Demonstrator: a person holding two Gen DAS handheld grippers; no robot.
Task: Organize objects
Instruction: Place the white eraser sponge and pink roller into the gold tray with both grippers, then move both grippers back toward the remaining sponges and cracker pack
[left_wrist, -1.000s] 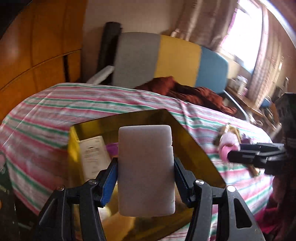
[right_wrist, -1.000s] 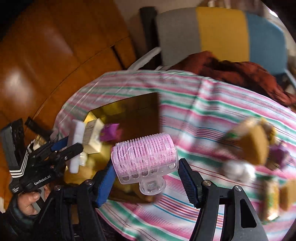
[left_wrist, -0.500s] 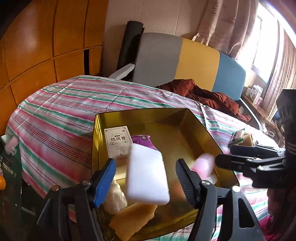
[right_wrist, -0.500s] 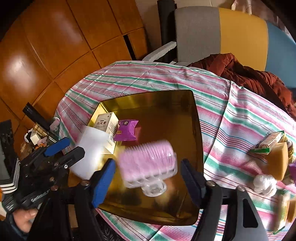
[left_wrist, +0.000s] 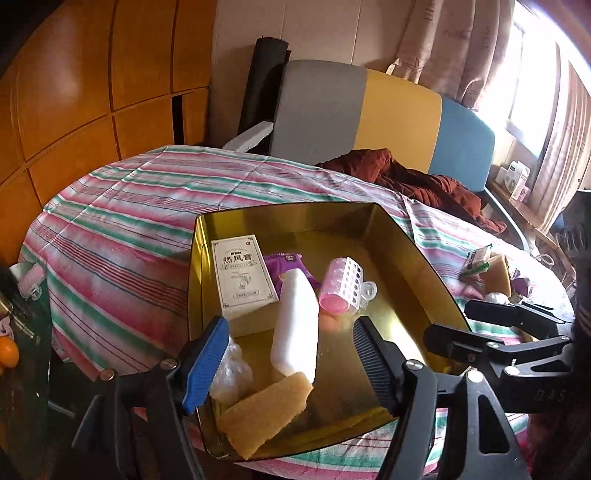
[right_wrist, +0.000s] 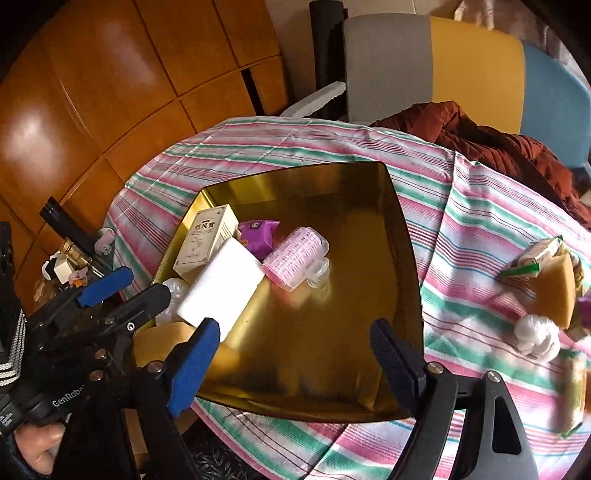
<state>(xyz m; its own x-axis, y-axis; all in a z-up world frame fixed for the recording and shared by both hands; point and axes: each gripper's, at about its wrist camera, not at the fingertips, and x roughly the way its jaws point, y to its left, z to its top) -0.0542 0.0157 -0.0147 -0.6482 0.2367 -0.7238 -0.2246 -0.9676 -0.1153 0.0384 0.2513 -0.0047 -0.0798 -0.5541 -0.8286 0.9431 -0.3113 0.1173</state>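
1. So both tongs are empty right now. The left gripper sits spread with nothing pinched, and the white foam block lies loose in the gold tin, leaning on the tan sponge. The right gripper has its jaws opening wider, nothing between them, with the pink hair roller lying on the tin floor beside the purple packet
2. What the next move hinges on, I reckon: the leftover bits, the yellow sponge wedge, the green-edged carton and the white bag ball, sit on the striped cloth off to the right of the tin, so the right hand is nearer
3. The wedge's long side runs roughly top to bottom in the right view
4. Both hands tip steeply down over the tin's near edge
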